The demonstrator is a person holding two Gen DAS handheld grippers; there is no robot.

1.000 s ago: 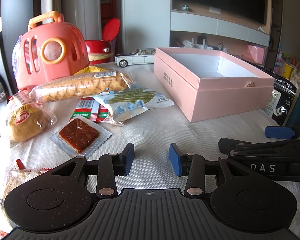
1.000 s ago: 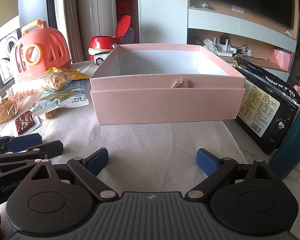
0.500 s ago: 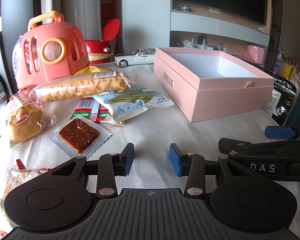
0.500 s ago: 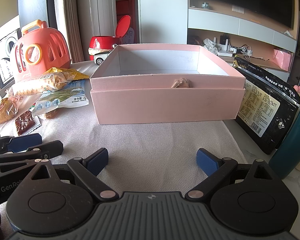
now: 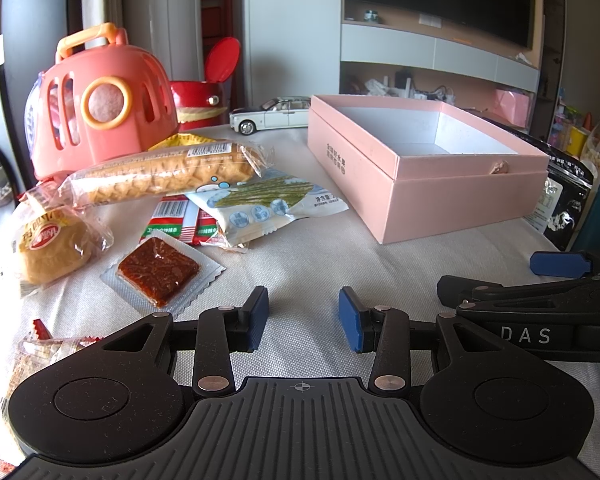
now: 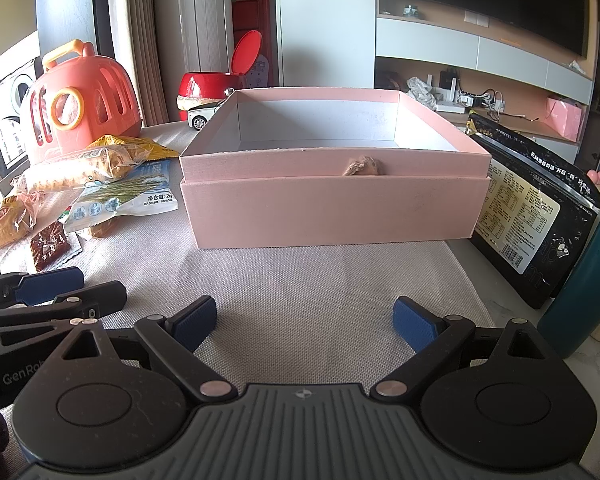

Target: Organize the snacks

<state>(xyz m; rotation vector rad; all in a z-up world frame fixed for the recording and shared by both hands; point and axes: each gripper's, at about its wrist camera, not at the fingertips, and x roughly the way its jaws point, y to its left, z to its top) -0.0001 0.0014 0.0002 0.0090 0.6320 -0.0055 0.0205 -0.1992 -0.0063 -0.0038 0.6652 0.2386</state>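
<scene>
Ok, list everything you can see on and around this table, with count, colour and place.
box: 1, pink, open, empty, centre.
carrier toy: 1, coral, back left.
bin: 1, red, lid up, behind the carrier toy.
toy car: 1, white, behind the box.
long bread pack: 1, clear, left.
seaweed pack: 1, white-blue, left of the box.
red sachets: 2, under the seaweed pack.
bun: 1, golden, far left.
spicy slab: 1, red-brown, near left.
black bag: 1, right of the box.
left gripper: blue fingers open, empty.
right gripper: blue fingers open, empty.
</scene>
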